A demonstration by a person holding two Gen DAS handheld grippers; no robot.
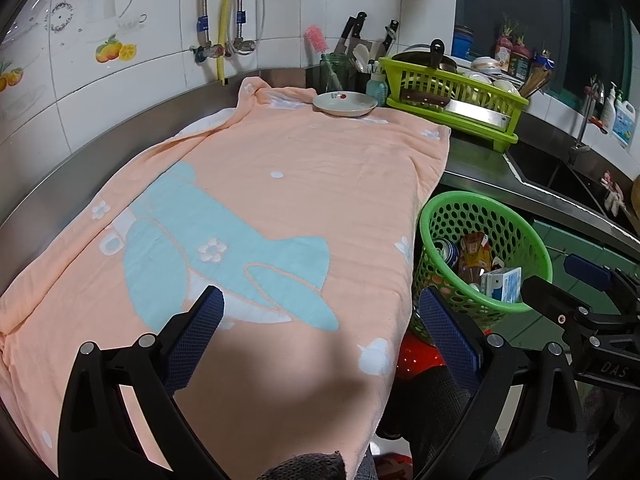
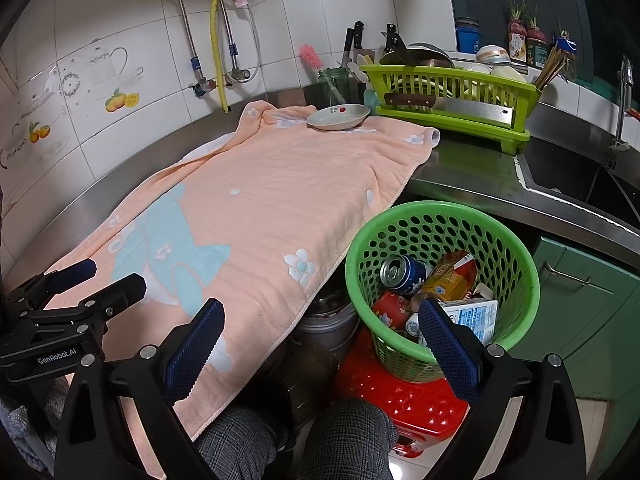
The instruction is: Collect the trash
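Note:
A round green basket (image 2: pixel 516 264) stands on a red stool (image 2: pixel 400 400) beside the counter. It holds a blue can (image 2: pixel 404 274), an orange wrapper (image 2: pixel 452 280), a red packet (image 2: pixel 390 310) and a white carton (image 2: pixel 476 316). It also shows in the left wrist view (image 1: pixel 532 248). My left gripper (image 1: pixel 320 332) is open and empty over the peach towel (image 1: pixel 280 184). My right gripper (image 2: pixel 320 340) is open and empty, between the towel's edge (image 2: pixel 280 208) and the basket. The left gripper shows in the right wrist view (image 2: pixel 96 284), and the right gripper in the left wrist view (image 1: pixel 560 280).
A white dish (image 1: pixel 345 103) sits on the towel's far end. A green dish rack (image 1: pixel 452 100) with a cleaver stands behind it, then a sink (image 2: pixel 568 176). Knives and a jar stand by the tiled wall. A metal pot (image 2: pixel 328 320) sits under the counter edge.

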